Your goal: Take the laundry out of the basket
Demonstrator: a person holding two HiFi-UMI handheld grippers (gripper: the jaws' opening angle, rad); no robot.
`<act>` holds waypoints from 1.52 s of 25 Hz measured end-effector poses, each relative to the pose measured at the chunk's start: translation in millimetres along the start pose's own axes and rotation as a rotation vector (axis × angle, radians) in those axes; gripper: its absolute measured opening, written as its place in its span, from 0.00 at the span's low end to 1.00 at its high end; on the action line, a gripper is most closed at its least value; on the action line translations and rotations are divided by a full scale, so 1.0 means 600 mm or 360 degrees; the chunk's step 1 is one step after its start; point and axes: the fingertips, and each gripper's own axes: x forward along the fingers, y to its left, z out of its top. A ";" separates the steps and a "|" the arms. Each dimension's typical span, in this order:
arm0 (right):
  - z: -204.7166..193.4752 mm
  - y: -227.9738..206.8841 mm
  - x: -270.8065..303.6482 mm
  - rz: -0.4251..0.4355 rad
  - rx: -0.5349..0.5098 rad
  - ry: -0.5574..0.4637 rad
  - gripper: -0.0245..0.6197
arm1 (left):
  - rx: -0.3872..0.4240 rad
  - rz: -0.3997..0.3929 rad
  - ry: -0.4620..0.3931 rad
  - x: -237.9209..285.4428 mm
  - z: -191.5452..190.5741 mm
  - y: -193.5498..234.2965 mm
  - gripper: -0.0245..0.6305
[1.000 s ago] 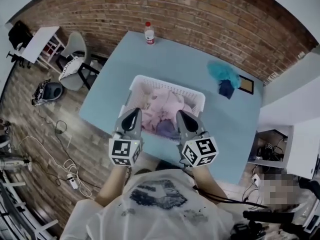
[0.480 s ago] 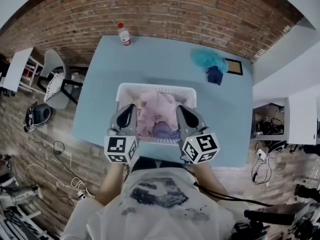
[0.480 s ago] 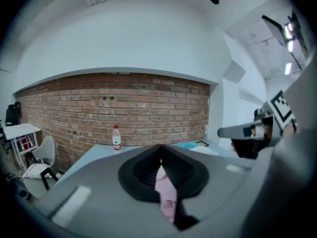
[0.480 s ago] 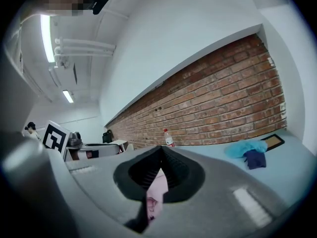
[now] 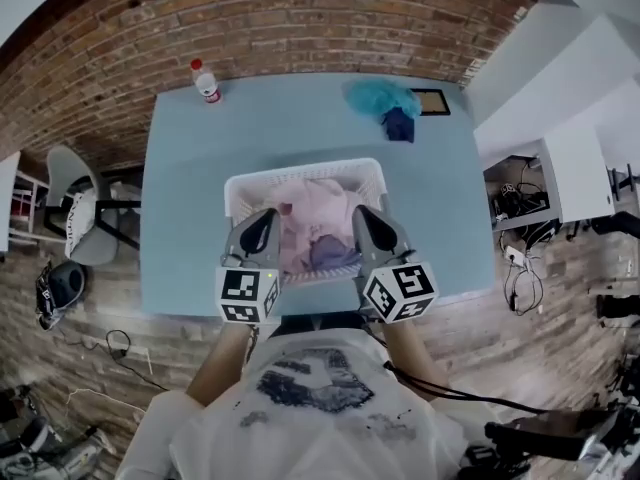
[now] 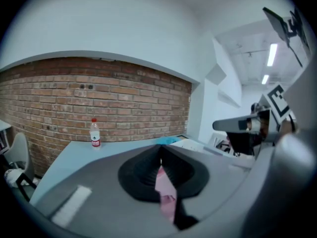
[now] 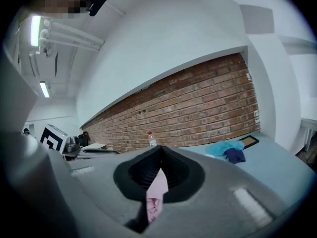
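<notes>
Photographer: Squaring up in the head view are the table [image 5: 180,198] and basket [image 5: 232,190], which sat skewed a second ago. The bottle [image 5: 207,81] is sliding toward the upper left of the frame, and both grippers are keeping their spots at lower centre.

Editor: What are the grippers doing?

Photographer: The left gripper [image 5: 266,218] and right gripper [image 5: 364,218] are each pinching, jaws together, a fold of the pink garment [image 5: 312,208]. It is lying bunched in the basket at centre frame, beside a purple piece [image 5: 330,254].

Editor: What is threatening to go wrong?

Photographer: Each grip is looking thin, so a fold may be slipping free on the lift. The purple piece could be riding up and spilling. The basket is sitting close to the table's lower edge, so a snag could be dragging it off.

Editor: Which way is it pointing?

Photographer: The heap is showing no clear direction. The basket's long axis is running left to right across the frame, and the garment, judging by the two pinches, is spanning the same way.
</notes>
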 end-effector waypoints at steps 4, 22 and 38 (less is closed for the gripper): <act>0.000 0.003 -0.011 -0.0065 0.0005 -0.0009 0.04 | 0.0000 -0.0066 0.0025 0.001 -0.003 0.002 0.02; 0.005 -0.057 -0.001 -0.0018 0.0084 0.0008 0.03 | -0.0237 -0.0264 0.0365 0.070 -0.060 -0.050 0.58; -0.015 -0.101 0.052 0.0026 0.0120 0.0089 0.03 | -0.0377 -0.0354 0.0681 0.159 -0.158 -0.067 0.92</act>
